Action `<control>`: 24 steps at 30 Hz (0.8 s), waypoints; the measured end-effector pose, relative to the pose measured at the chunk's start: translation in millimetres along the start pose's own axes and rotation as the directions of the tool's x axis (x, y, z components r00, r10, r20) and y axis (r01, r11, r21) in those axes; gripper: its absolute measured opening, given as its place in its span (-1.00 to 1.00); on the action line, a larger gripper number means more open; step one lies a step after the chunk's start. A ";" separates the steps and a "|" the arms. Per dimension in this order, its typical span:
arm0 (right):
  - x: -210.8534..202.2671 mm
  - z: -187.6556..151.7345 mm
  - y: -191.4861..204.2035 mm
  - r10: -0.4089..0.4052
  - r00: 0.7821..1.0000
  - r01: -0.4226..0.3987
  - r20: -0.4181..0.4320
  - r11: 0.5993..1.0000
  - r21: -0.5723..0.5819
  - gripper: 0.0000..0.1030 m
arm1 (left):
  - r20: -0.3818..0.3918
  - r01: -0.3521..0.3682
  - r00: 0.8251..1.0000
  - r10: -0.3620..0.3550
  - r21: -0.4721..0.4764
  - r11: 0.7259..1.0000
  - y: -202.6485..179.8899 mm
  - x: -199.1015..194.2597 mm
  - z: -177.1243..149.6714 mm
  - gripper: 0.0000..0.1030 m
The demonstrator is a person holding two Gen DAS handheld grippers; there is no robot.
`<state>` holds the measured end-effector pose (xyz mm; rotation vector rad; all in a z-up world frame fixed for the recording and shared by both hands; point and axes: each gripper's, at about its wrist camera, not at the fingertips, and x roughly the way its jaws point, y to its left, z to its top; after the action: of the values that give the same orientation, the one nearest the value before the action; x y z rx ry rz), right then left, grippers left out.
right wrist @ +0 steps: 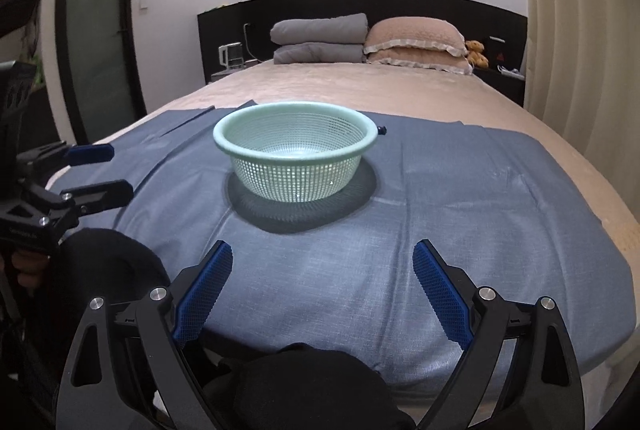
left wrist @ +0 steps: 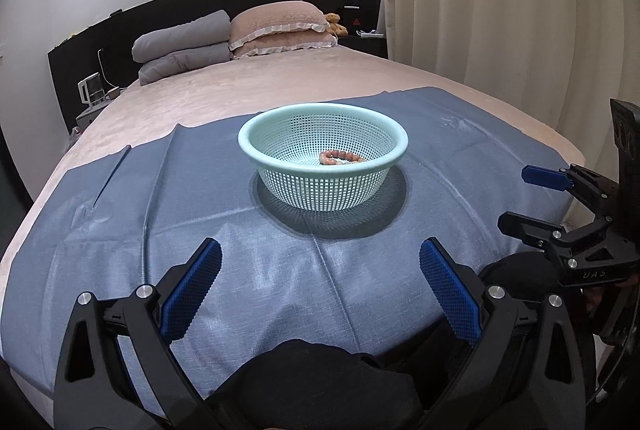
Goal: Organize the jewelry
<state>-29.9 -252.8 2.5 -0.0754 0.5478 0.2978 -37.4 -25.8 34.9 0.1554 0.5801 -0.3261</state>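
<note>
A bedroom filled both views: a wide bed under a pinkish cover, a blue cloth spread over its near end, pillows and a dark headboard at the top of the frame.

In the left wrist view, the left gripper sat at the bottom centre with its jaws spread wide and nothing between them. Straight ahead, at frame centre, stood a pale green mesh basket on the cloth. A string of pink beads lay coiled on the basket floor toward its right side, the loop's longer span running roughly left to right. The right gripper entered from the right edge, jaws parted and empty.

In the right wrist view, that gripper also hung at the bottom centre, jaws spread, the basket ahead and slightly left; its near wall hid the beads. A small dark item lay just beyond the basket's right rim, too small to identify. It probably lay nearer the right gripper.
</note>
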 end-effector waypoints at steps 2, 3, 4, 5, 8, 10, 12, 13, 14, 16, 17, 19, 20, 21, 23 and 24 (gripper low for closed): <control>0.3 -1.0 6.5 0.012 1.000 -0.012 0.001 0.999 -0.037 0.70 | 0.009 -0.007 1.000 0.007 -0.009 1.000 1.8 -1.5 -2.4 0.89; 0.8 -1.4 9.3 0.012 1.000 -0.012 0.001 0.998 -0.055 0.70 | 0.012 -0.007 1.000 0.007 -0.013 1.000 2.6 -2.0 -2.8 0.89; 0.7 -1.8 10.9 0.010 1.000 -0.010 0.002 0.998 -0.070 0.70 | 0.017 -0.010 1.000 0.011 -0.016 1.000 3.1 -2.9 -3.9 0.89; -0.1 -2.6 12.4 0.008 1.000 -0.008 0.006 0.997 -0.080 0.70 | 0.020 -0.013 1.000 0.013 -0.015 1.000 2.7 -3.0 -4.3 0.89; -1.6 -4.7 13.3 0.007 1.000 -0.005 0.016 0.996 -0.090 0.70 | 0.023 -0.018 1.000 0.019 -0.006 1.000 0.6 -2.4 -4.8 0.89; -2.4 -5.6 12.5 0.005 1.000 -0.004 0.020 0.996 -0.089 0.70 | 0.019 -0.028 0.999 0.028 0.003 1.000 -1.6 -1.1 -5.3 0.89; -2.7 -6.0 12.3 0.001 1.000 0.001 0.020 0.996 -0.087 0.70 | 0.016 -0.025 1.000 0.025 0.011 1.000 -3.2 -0.8 -6.3 0.89; -2.9 -6.2 12.9 0.001 1.000 0.001 0.020 0.996 -0.089 0.70 | 0.014 -0.024 1.000 0.024 0.012 1.000 -4.1 -0.6 -6.8 0.89; -3.3 -6.4 13.1 0.000 1.000 0.002 0.020 0.996 -0.091 0.70 | 0.012 -0.024 1.000 0.024 0.012 1.000 -4.6 0.0 -6.6 0.89; -3.2 -6.6 14.0 -0.001 1.000 0.003 0.018 0.996 -0.093 0.70 | 0.008 -0.021 1.000 0.021 0.013 1.000 -4.7 0.6 -7.4 0.89; -2.9 -6.5 13.9 0.000 1.000 0.001 0.016 0.996 -0.094 0.70 | 0.006 -0.022 1.000 0.021 0.014 1.000 -5.3 1.0 -7.9 0.89; -3.2 -5.4 12.9 0.005 1.000 -0.004 0.014 0.996 -0.090 0.70 | 0.005 -0.025 1.000 0.025 0.020 0.999 -6.6 1.6 -8.3 0.89; -3.3 -4.5 12.0 0.008 1.000 -0.007 0.015 0.996 -0.085 0.70 | 0.005 -0.026 1.000 0.026 0.022 0.999 -7.2 1.5 -8.5 0.89; -4.4 -3.9 11.3 0.011 1.000 -0.010 0.016 0.997 -0.081 0.70 | 0.005 -0.023 1.000 0.023 0.023 0.999 -7.5 1.6 -8.6 0.89; -5.2 -2.9 9.7 0.011 1.000 -0.009 0.017 0.997 -0.073 0.70 | 0.001 -0.015 1.000 0.015 0.023 1.000 -7.5 2.0 -9.5 0.89; -5.1 -2.5 8.9 0.010 1.000 -0.009 0.017 0.997 -0.072 0.70 | -0.001 -0.014 1.000 0.014 0.022 1.000 -7.5 2.4 -9.7 0.89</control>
<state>-37.9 -246.0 3.1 -0.1392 0.5201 0.3272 -43.0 -31.2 25.1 0.1809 0.5769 -0.3192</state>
